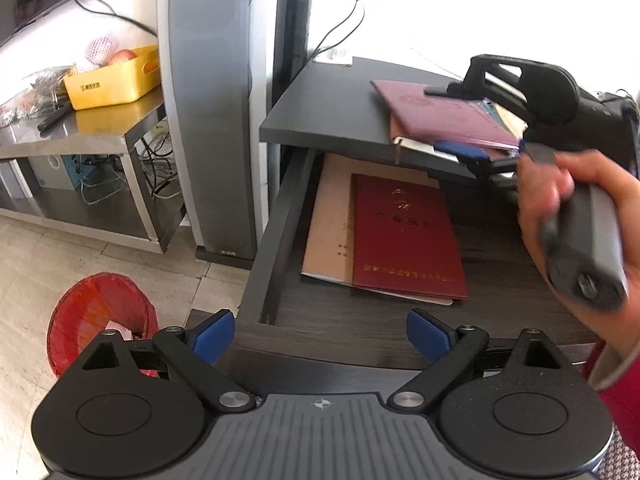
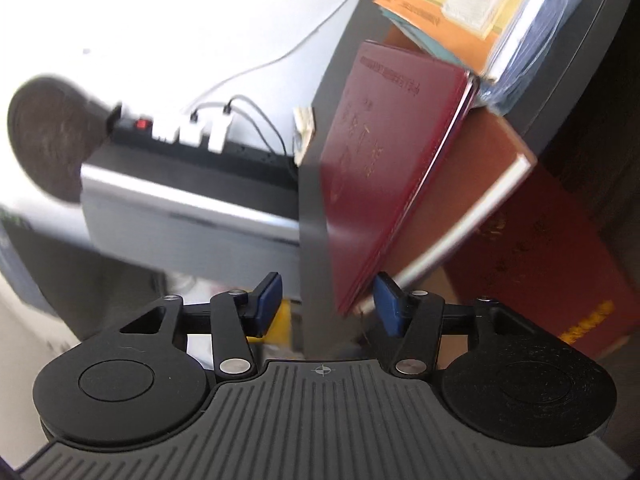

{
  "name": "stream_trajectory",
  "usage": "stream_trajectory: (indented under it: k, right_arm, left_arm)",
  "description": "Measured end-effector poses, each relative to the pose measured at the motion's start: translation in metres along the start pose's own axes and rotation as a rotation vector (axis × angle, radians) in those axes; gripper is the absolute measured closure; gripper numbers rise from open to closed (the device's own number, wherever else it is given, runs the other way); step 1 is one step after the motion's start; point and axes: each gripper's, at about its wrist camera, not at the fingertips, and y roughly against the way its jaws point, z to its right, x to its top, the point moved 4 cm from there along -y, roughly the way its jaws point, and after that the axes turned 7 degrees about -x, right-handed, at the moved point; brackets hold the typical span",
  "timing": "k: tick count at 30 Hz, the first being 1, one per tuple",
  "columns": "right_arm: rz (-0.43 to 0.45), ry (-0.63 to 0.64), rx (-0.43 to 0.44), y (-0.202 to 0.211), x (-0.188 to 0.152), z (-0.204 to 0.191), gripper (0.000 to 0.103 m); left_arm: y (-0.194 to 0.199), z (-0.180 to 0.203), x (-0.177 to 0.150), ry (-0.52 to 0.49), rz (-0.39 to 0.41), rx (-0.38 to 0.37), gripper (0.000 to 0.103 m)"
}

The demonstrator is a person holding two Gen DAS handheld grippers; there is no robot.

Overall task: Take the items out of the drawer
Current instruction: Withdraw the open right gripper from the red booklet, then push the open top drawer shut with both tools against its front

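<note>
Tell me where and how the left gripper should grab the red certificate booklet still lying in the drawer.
Grip the red booklet at its near right corner, coming from the drawer's open front. It lies flat on a tan folder, and that corner juts past the folder, so one finger can probably slide underneath. The left gripper is already open wide in front of it.

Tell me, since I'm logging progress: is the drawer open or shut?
Open. The drawer is pulled out under the desk top, exposing a red booklet on a tan folder.
</note>
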Motion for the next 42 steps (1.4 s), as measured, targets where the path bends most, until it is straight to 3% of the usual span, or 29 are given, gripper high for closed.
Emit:
stream_trajectory:
  k: [5, 13, 20, 30, 38, 42]
  right_arm:
    - [-0.046, 0.063, -0.062, 0.044, -0.01, 0.007, 0.046]
    - [0.03, 0.376, -0.217, 0.137, -0.011, 0.017, 0.045]
    - [0.07, 0.517, -0.314, 0.21, -0.011, 0.047, 0.044]
    - [0.063, 0.683, -0.415, 0.257, -0.034, 0.072, 0.034]
    - [-0.05, 0.725, -0.592, 0.261, -0.044, 0.11, 0.034]
    - [-0.056, 0.703, -0.621, 0.259, -0.04, 0.119, 0.034]
  left_arm:
    - [0.007, 0.019, -0.003, -0.04, 0.004, -0.018, 0.01]
    - [0.014, 0.058, -0.017, -0.117, -0.014, -0.067, 0.01]
    - [0.011, 0.082, -0.036, -0.161, -0.052, -0.078, 0.01]
    - [-0.003, 0.08, -0.055, -0.141, -0.104, -0.005, 0.009]
    - [-0.022, 0.075, -0.057, -0.113, -0.135, 0.034, 0.009]
    - [-0.026, 0.076, -0.058, -0.123, -0.144, 0.032, 0.009]
